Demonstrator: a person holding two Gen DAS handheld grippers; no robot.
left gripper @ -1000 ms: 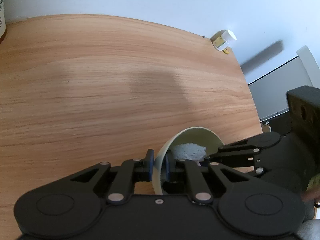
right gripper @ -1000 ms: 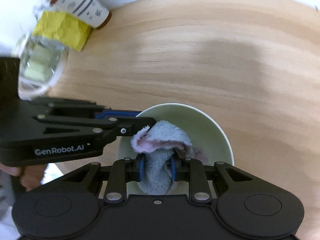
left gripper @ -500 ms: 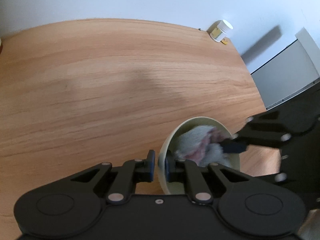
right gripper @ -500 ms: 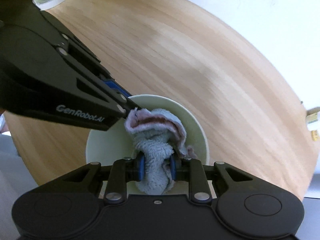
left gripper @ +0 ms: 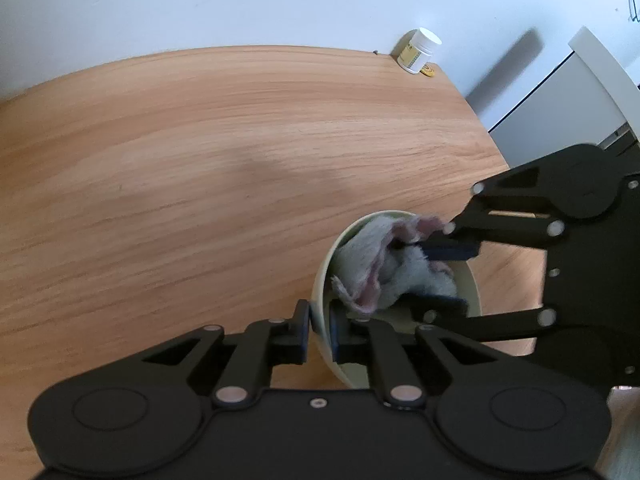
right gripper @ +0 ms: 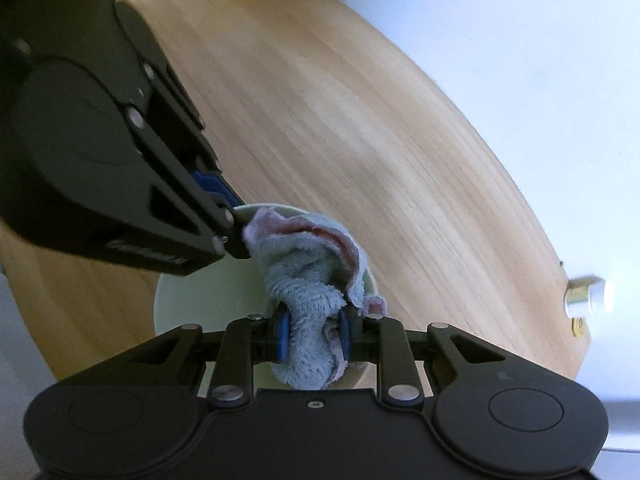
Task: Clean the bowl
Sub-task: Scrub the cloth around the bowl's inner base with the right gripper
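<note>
A light wooden bench (left gripper: 200, 168) is seen, with a pale bowl (left gripper: 322, 292) near its front edge and a small white-capped bottle (left gripper: 418, 50) set at its far right corner.

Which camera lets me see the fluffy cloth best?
The right wrist view. There the cloth sits front and centre, pinched between the right tool pads, its blue pile and pink edge sharp. The left wrist view shows the cloth farther off inside the bowl, partly hidden by the right tool's fingers.
</note>
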